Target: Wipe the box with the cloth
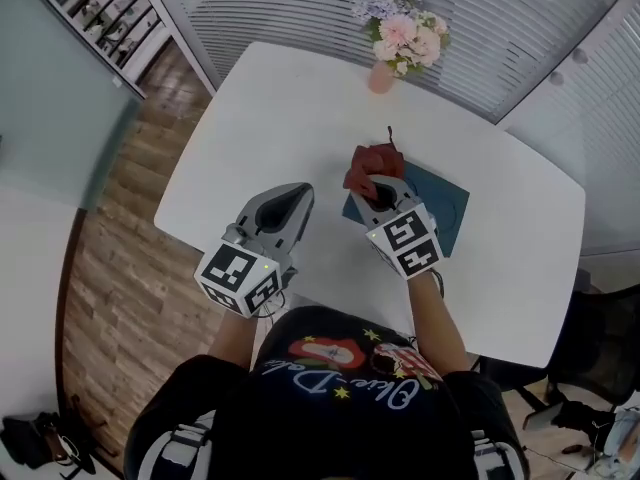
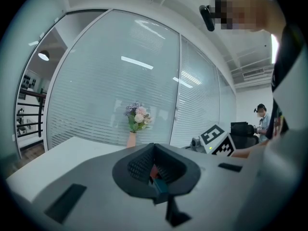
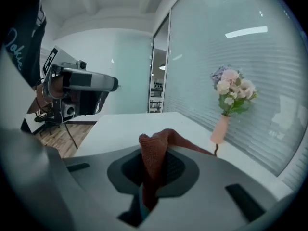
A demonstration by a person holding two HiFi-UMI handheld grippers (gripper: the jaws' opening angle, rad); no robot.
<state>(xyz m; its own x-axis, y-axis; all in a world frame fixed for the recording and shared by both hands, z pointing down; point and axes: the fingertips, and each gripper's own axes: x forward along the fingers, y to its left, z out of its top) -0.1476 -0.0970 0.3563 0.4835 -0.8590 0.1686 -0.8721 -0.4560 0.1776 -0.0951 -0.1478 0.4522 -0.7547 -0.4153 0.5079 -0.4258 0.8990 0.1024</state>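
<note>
1. The right tool [image 1: 378, 190] is clenched on the red cloth [image 1: 370, 163]. A fold of it stands up between the jaws, and the rest bunches just ahead of the tip.
2. The dark teal box [image 1: 440, 203] lies flat on the white tabletop [image 1: 270, 108], directly under this tool and the cloth.
3. The left tool [image 1: 290, 200] is beside the right one, over bare tabletop, with its jaws drawn together on nothing.
4. A vase of flowers [image 1: 400, 38] stands well beyond both tools.

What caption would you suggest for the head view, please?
Right gripper holds a red cloth at the teal box on a white table; left gripper alongside, empty.
</note>
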